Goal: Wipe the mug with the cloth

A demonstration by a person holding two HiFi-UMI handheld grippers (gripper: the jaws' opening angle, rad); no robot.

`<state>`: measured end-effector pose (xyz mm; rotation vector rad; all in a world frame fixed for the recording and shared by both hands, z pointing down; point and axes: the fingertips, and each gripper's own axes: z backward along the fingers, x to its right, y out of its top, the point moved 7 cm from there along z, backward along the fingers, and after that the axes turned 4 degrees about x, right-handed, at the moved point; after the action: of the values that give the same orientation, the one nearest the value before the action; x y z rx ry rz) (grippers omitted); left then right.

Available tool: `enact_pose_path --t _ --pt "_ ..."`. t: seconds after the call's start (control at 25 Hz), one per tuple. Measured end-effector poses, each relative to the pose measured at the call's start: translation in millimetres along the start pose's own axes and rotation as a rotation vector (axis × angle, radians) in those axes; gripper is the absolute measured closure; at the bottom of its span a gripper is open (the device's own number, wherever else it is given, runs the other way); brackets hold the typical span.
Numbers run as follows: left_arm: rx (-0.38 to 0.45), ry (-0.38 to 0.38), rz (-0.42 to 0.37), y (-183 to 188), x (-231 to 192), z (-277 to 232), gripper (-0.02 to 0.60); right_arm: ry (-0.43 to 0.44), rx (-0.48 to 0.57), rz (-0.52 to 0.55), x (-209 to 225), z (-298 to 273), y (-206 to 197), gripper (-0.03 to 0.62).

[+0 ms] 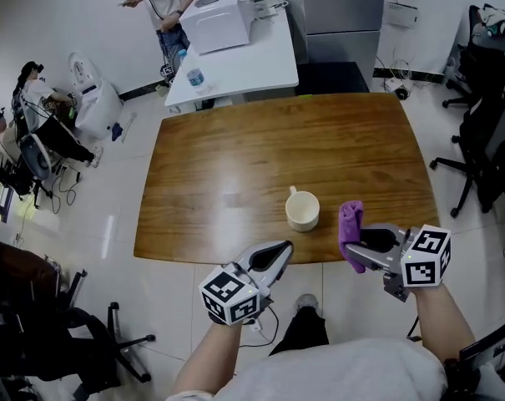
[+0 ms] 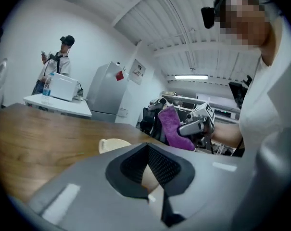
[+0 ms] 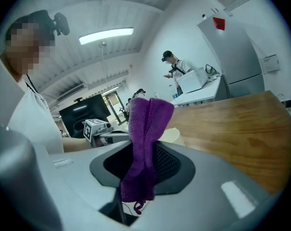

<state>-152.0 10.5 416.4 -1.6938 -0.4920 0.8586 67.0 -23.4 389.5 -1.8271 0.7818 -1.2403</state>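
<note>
- Mug [image 1: 303, 210] – cream, upright on the wooden table [image 1: 235, 157], close to the near edge, with its handle turned toward the far side. It stands between the two grippers and slightly beyond them; nothing touches it.
- Cloth [image 1: 350, 225] – purple and folded, standing up out of the right gripper's jaws, just to the right of the mug. The head view shows a narrow gap between cloth and mug.
- Right gripper [image 1: 353, 254] – jaws closed on the lower part of the cloth. A short tail of it hangs below the pads and the greater part rises above them. The gripper is held over the table's near edge and points left, toward the mug.
- Left gripper [image 1: 282, 250] – jaws closed together with nothing between them. The tips are at the table's near edge, aimed up and right toward the mug and well short of it.
- White table [image 1: 260, 65] – behind the wooden one. It carries a white box [image 1: 219, 22] and a water bottle [image 1: 195, 77].
- Person [image 1: 164, 2] – standing at the far end of the white table.
- Office chairs [image 1: 484, 140] – dark, on the floor to the right.
</note>
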Motion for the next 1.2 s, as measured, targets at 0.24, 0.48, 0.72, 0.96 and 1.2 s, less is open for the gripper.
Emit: enact_pose_path --t 0.24,0.48,0.72,0.96,1.2 --pt "0.004 -0.041 -0.031 -37 174 34 0.581 -0.001 0.003 0.027 -108 102 -92 0.468" --pt "-0.025 -0.041 -0.065 -53 314 84 0.581 -0.016 0.045 0.014 -205 194 -139 0.468" --pt "-0.042 -0.034 -0.067 -42 369 109 0.581 0.02 0.043 0.054 -269 220 -143 0.47" --pt "-0.072 -0.067 -0.078 -44 401 110 0.581 0.009 0.032 0.024 -293 236 -156 0.47" --pt "-0.091 -0.043 -0.066 -44 387 102 0.581 0.02 0.046 0.006 -284 234 -150 0.47"
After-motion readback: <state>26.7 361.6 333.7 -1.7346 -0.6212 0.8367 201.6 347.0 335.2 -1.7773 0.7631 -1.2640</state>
